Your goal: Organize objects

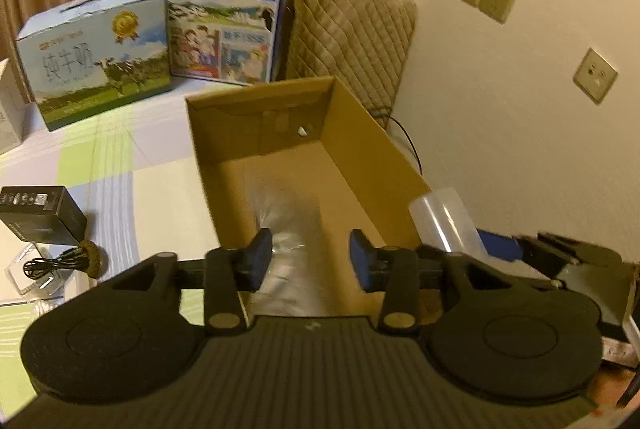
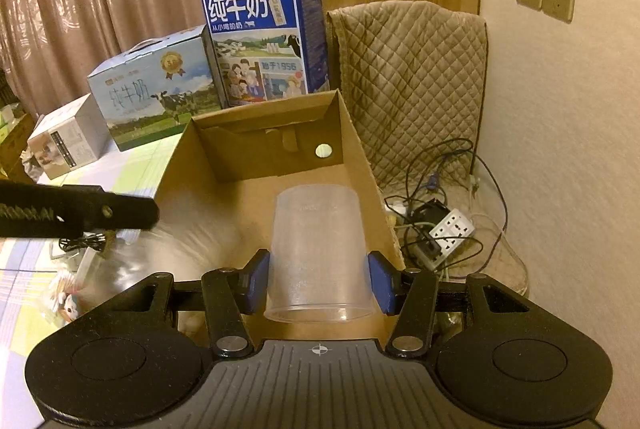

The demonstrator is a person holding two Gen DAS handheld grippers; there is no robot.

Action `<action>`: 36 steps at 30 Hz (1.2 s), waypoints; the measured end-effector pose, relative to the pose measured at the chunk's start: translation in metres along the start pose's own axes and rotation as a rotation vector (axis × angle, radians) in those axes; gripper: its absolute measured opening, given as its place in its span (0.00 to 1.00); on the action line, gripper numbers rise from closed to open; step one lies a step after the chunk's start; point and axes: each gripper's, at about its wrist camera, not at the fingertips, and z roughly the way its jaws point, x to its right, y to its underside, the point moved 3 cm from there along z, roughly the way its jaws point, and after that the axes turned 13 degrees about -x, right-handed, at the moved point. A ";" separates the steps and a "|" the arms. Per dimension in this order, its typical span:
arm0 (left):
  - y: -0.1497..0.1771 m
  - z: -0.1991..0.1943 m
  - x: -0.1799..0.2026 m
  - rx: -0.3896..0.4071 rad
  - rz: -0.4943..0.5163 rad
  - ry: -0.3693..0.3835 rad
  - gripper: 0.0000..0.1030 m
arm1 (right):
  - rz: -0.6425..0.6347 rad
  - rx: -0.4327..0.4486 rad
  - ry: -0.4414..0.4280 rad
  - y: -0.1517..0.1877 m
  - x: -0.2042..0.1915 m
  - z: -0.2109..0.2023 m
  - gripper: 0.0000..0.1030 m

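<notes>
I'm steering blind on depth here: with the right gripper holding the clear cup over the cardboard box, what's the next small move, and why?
Probably lower the right gripper straight down, then open. The clear plastic cup is clamped between its fingers above the cardboard box, whose bare floor lies ahead of it. The left gripper stands open over a clear plastic bag at the box's left, so keep right of it.

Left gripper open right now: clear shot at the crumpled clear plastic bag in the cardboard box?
Probably yes. The left gripper is open with the crumpled clear plastic bag lying between its fingers inside the open brown cardboard box; nothing covers it.
</notes>
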 end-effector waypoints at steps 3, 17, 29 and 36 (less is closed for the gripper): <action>0.004 -0.002 -0.008 0.009 -0.009 -0.022 0.36 | 0.003 -0.006 0.001 0.002 0.002 0.002 0.48; 0.026 -0.006 -0.030 -0.007 -0.036 -0.028 0.36 | 0.003 0.001 -0.027 0.001 -0.010 0.003 0.48; 0.039 -0.025 -0.052 0.006 -0.068 -0.041 0.36 | 0.005 0.017 -0.038 0.003 -0.020 0.000 0.73; 0.055 -0.053 -0.065 0.029 -0.078 -0.060 0.40 | -0.005 0.040 -0.040 0.007 -0.035 -0.027 0.73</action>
